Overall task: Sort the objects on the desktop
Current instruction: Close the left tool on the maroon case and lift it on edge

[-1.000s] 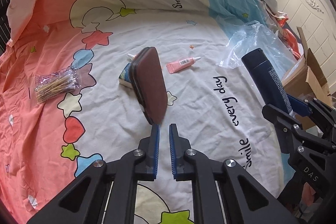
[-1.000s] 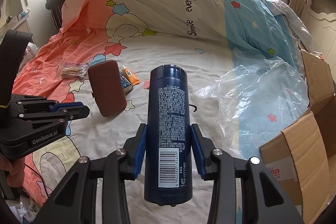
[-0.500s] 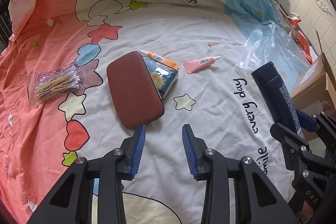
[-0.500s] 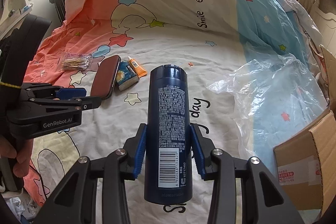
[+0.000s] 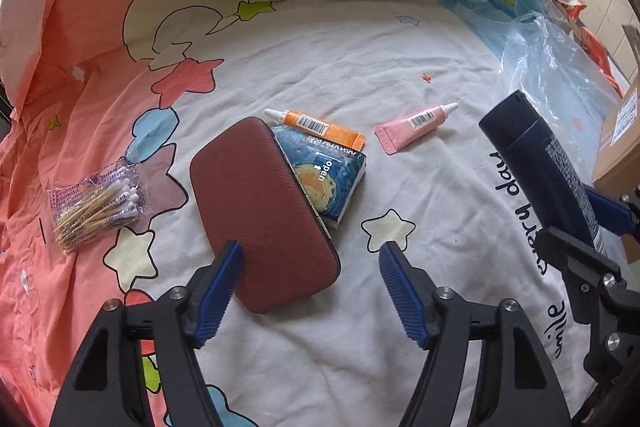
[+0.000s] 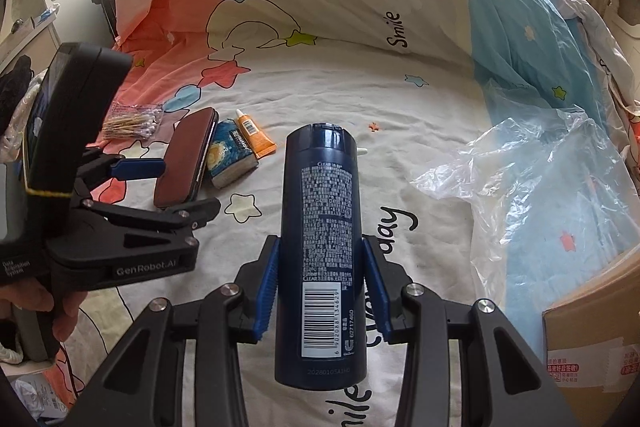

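Here the left claw is opening, nothing between its pads, above the brown case lying on the bed; bare sheet spreads toward three o'clock. The right claw grips the dark bottle.

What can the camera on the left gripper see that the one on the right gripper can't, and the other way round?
Only the left view shows the whole pink tube; in the right view the dark blue bottle hides nearly all of it.

Only the right view shows the bottle's barcode label, the left gripper's black body from outside and the hand holding it.

Both show the brown case, blue packet, orange tube, cotton swabs, plastic bag and the right gripper clamping the bottle.
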Demonstrator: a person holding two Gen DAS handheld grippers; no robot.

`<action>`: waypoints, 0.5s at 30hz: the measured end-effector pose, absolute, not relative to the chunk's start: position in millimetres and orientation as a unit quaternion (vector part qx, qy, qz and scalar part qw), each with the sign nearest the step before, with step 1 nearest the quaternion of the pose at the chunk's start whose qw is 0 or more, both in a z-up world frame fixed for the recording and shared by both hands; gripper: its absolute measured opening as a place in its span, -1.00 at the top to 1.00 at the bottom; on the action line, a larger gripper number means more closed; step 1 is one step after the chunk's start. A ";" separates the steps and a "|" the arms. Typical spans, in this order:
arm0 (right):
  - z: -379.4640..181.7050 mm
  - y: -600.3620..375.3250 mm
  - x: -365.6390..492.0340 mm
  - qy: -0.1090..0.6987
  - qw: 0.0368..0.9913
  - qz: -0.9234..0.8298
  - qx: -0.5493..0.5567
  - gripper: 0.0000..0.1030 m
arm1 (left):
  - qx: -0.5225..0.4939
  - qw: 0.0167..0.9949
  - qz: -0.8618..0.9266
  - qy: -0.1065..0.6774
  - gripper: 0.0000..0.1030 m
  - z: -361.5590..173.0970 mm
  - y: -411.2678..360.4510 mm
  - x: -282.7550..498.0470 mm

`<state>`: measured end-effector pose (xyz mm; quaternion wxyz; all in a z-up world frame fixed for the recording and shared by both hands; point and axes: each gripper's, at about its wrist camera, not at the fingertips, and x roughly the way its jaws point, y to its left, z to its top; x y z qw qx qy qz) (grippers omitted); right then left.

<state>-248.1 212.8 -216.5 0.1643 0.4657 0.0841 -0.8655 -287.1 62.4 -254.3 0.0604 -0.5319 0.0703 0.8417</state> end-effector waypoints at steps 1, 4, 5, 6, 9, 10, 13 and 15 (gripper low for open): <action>-217.3 212.8 -248.5 0.083 0.164 -0.865 0.466 0.27 | -0.531 0.047 0.842 0.077 -0.54 -257.3 63.7 -287.3; -219.5 213.3 -246.3 0.085 0.165 -0.863 0.470 0.27 | -0.532 0.009 0.842 0.086 -0.54 -264.3 64.6 -288.7; -220.0 213.8 -245.6 0.086 0.165 -0.862 0.471 0.27 | -0.533 0.001 0.842 0.082 -0.53 -265.4 62.8 -289.7; -219.9 214.7 -244.9 0.086 0.165 -0.862 0.471 0.27 | -0.530 -0.007 0.845 0.076 -0.37 -263.8 59.7 -289.4; -218.1 218.4 -243.2 0.080 0.163 -0.864 0.470 0.27 | -0.510 -0.005 0.857 0.074 0.19 -253.8 56.6 -286.6; -217.5 218.9 -242.6 0.079 0.162 -0.864 0.470 0.27 | -0.502 -0.003 0.860 0.088 0.33 -249.9 59.5 -285.4; -216.0 218.6 -241.0 0.079 0.162 -0.865 0.468 0.27 | -0.490 0.002 0.866 0.101 0.45 -241.2 61.4 -284.3; -214.9 217.9 -239.7 0.079 0.163 -0.865 0.467 0.27 | -0.489 0.002 0.867 0.094 0.49 -237.4 55.7 -284.5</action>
